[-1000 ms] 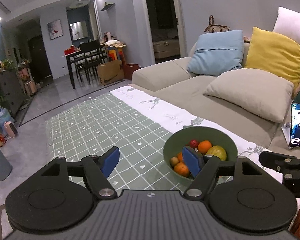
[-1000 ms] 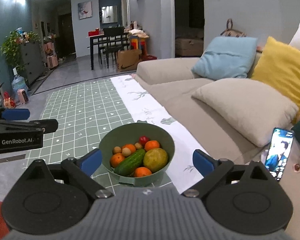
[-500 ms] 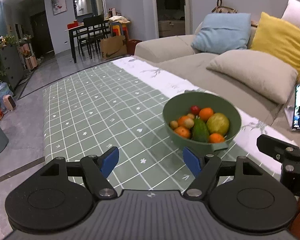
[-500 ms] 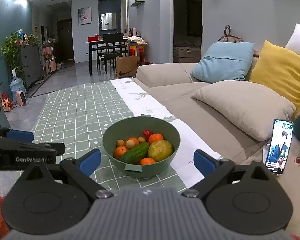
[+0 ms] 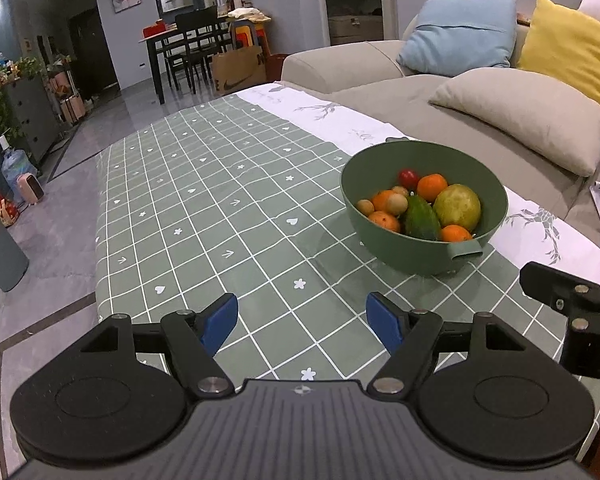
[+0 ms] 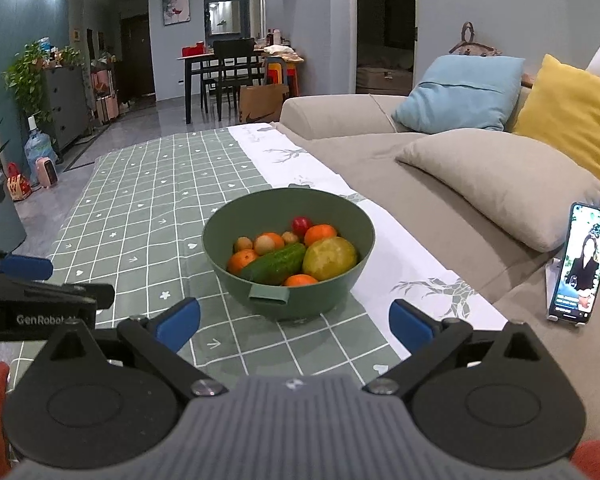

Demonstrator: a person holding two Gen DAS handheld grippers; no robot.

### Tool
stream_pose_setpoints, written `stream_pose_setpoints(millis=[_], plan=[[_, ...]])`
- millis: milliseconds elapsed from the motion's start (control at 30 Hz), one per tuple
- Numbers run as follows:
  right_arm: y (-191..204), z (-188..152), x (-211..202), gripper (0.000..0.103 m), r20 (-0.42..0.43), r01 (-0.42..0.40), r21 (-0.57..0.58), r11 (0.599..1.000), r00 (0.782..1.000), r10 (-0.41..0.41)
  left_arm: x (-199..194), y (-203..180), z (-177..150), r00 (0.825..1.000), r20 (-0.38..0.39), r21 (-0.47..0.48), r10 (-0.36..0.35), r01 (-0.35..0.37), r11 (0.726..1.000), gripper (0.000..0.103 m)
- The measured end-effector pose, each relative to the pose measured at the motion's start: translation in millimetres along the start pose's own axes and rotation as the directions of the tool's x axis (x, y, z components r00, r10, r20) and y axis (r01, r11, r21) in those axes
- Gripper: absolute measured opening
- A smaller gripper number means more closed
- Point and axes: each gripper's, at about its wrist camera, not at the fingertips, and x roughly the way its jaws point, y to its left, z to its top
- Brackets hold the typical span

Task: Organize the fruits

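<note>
left gripper (image 5: 302, 320): jaws spread, nothing between them, held over the green checked cloth (image 5: 204, 216), short of the green bowl (image 5: 420, 258). its body reads "genrobot" in the right wrist view.

right gripper (image 6: 294, 326): jaws spread wide, nothing held, aimed at the bowl, which sits near the cloth's white border.

bowl contents: oranges (image 6: 242, 260), cucumber (image 6: 278, 263), yellow-green round fruit (image 6: 330, 258), small red fruit (image 6: 301, 224).

risks (judgement): round fruit may roll off if nudged; a push on the rim could slide the bowl on the cloth; the cucumber lies across the oranges and may shift.

phone (image 6: 580, 268) on the sofa edge, screen text unreadable; brown bag (image 6: 262, 102) far back shows a swoosh logo.
</note>
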Motion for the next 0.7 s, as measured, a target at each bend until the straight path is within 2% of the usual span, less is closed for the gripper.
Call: stream_pose_setpoints(millis=[233, 700], plan=[[-0.5, -2.3, -6.5, 0.097, 0.017, 0.011, 0.006, 1.000, 1.000, -0.011, -3.4, -1.4, 1.4, 1.000, 0.001, -0.005, -0.020, 0.020, 1.000, 0.086], [0.9, -3.1, -10.2, 0.097, 0.031, 0.008, 0.003, 1.000, 0.999, -0.008, -7.3, -0.9, 2.4, 1.000, 0.003, -0.010, -0.014, 0.014, 1.000, 0.086]])
